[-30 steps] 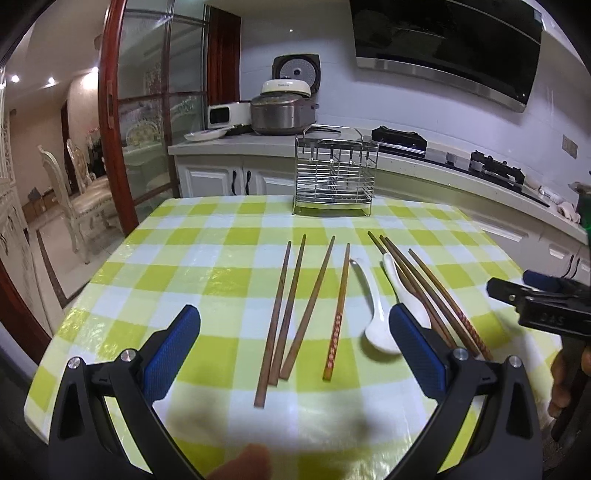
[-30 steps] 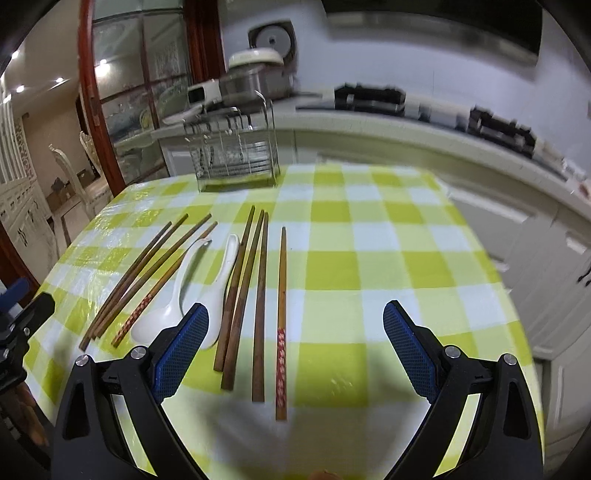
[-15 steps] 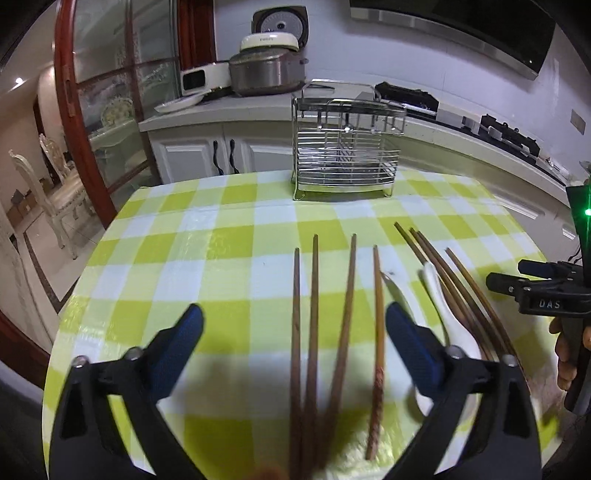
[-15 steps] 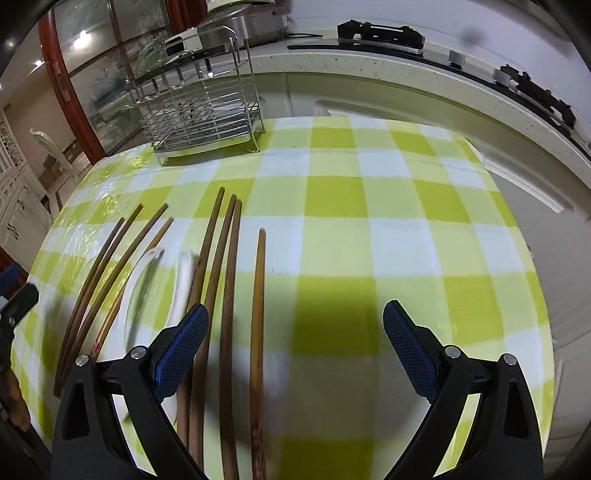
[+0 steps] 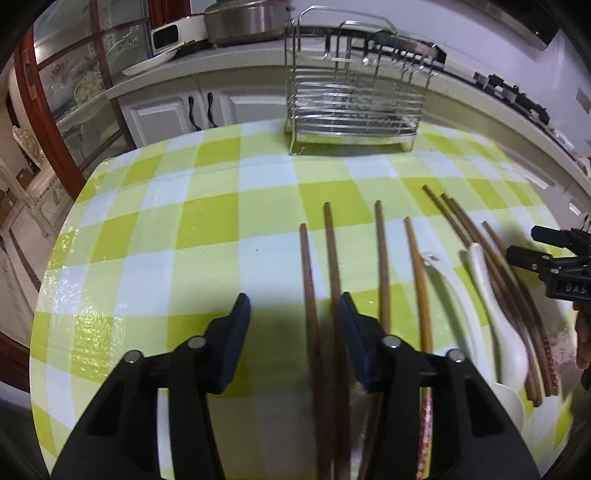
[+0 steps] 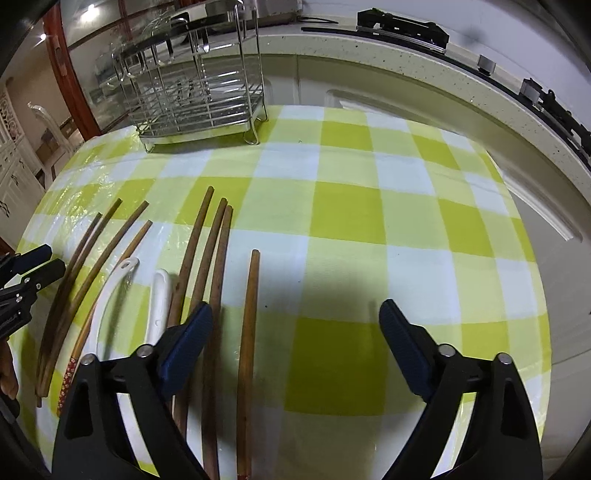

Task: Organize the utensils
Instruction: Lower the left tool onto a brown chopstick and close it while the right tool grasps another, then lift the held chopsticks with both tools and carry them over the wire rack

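Note:
Several brown wooden chopsticks (image 5: 382, 254) and two white ceramic spoons (image 5: 495, 306) lie side by side on the green-and-white checked tablecloth (image 5: 192, 236). My left gripper (image 5: 293, 328) is low over the cloth, partly closed, its jaws on either side of the two leftmost chopsticks (image 5: 310, 295), not pinching them. My right gripper (image 6: 295, 332) is wide open, low over the cloth, with the rightmost chopstick (image 6: 249, 332) lying between its fingers. The spoons (image 6: 159, 299) show left of it.
A wire utensil rack (image 5: 354, 96) stands at the table's far edge, also in the right wrist view (image 6: 195, 92). Behind it runs a kitchen counter (image 5: 221, 66) with a cooker pot (image 5: 243, 18). The table's right edge (image 6: 535, 258) drops toward white cabinets.
Both grippers have dropped lower and closer to the chopsticks. The left jaws have narrowed around the two leftmost chopsticks. The right jaws stay wide.

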Demonstrator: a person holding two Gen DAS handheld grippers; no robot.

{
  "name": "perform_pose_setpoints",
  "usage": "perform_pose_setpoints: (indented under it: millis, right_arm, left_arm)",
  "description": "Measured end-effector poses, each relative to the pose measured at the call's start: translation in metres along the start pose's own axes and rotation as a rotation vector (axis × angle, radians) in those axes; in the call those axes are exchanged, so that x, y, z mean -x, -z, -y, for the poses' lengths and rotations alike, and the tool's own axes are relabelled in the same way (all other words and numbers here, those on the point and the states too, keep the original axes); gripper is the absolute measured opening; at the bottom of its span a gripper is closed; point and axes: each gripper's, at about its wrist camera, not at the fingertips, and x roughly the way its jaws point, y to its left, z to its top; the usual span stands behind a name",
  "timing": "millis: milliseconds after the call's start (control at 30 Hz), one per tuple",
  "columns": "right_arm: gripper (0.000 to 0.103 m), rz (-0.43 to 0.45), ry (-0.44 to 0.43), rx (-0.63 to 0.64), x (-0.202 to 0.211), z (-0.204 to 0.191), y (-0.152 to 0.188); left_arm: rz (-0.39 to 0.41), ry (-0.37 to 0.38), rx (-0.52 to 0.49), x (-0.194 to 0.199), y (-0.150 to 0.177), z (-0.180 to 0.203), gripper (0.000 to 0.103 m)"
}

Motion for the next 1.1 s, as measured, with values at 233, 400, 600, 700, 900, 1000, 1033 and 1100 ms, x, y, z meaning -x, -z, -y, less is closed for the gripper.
perform_pose_setpoints:
  millis: [233,400,600,700,900,1000,1033,1100]
  right_arm:
    - [0.074,-0.023,0.004,0.013,-0.008,-0.002,-0.001]
    - [0.069,-0.022,0.003,0.026,-0.01,-0.004,0.0]
    - [0.052,-0.021,-0.028,0.062,-0.007,-0.013,-0.001]
    - [0.051,-0.018,-0.041,0.067,-0.005,-0.013,0.001]
    - [0.027,-0.01,-0.074,0.08,0.003,-0.014,0.009]
    - [0.015,-0.011,-0.085,0.07,0.005,-0.011,0.012]
    - [0.014,-0.01,-0.086,0.071,0.005,-0.011,0.012]
    - [0.011,-0.008,-0.105,0.066,0.007,-0.01,0.014]
  left_arm:
    - [-0.028,0.004,-0.004,-0.011,-0.002,-0.002,0.037]
    - [-0.033,0.008,-0.009,-0.015,-0.004,-0.002,0.029]
    - [-0.035,0.015,-0.011,-0.016,-0.007,-0.002,0.021]
    - [-0.038,0.01,-0.003,-0.016,-0.007,-0.004,0.011]
    - [-0.039,0.021,0.007,-0.015,-0.005,-0.008,0.007]
    - [-0.041,0.025,0.014,-0.014,-0.004,-0.008,0.007]
    - [-0.041,0.025,0.015,-0.013,-0.004,-0.008,0.007]
    - [-0.038,0.022,0.018,-0.011,-0.003,-0.009,0.007]
